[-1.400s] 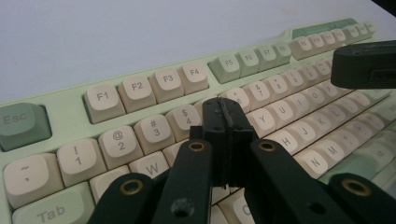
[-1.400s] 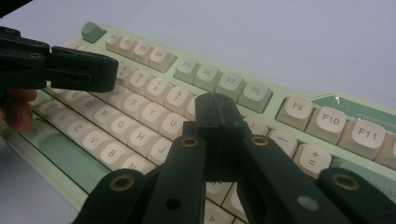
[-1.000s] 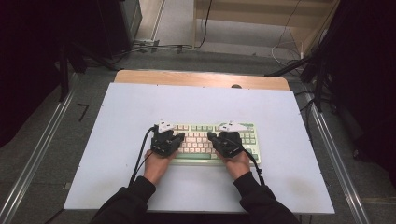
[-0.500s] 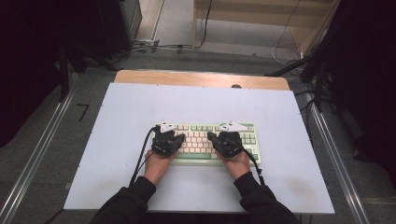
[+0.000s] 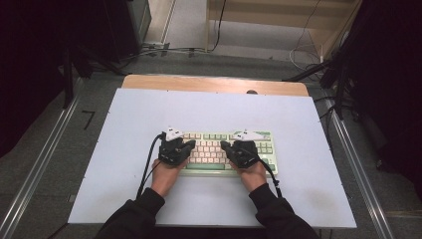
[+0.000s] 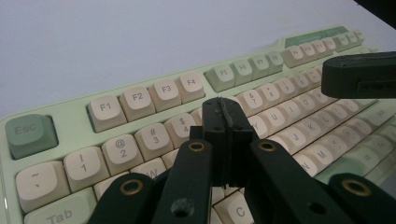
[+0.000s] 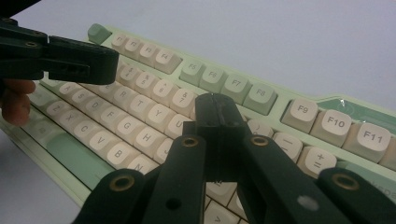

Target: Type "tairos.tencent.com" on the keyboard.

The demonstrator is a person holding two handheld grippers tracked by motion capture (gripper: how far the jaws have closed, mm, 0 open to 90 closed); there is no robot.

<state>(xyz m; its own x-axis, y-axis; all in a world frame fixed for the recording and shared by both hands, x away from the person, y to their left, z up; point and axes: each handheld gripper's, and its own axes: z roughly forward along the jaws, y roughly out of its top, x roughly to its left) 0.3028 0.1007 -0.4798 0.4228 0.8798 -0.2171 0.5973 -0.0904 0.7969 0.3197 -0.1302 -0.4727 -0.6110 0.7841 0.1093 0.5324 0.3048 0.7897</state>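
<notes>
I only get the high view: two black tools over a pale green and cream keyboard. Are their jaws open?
Observer: No. The left tool is shut, with nothing between its jaws, over the pale green and cream keyboard.
Operator: And the other one?
Observer: The right tool is shut and empty as well.
Operator: Which key is the left one at?
Observer: Its tip covers the number row between 4 and 7. Whether it touches is unclear.

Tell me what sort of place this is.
Likely a lab or recording workstation: a white table on metal floor rails, cables trailing across the grey floor, and a keyboard being worked with hand-held grippers.
</notes>
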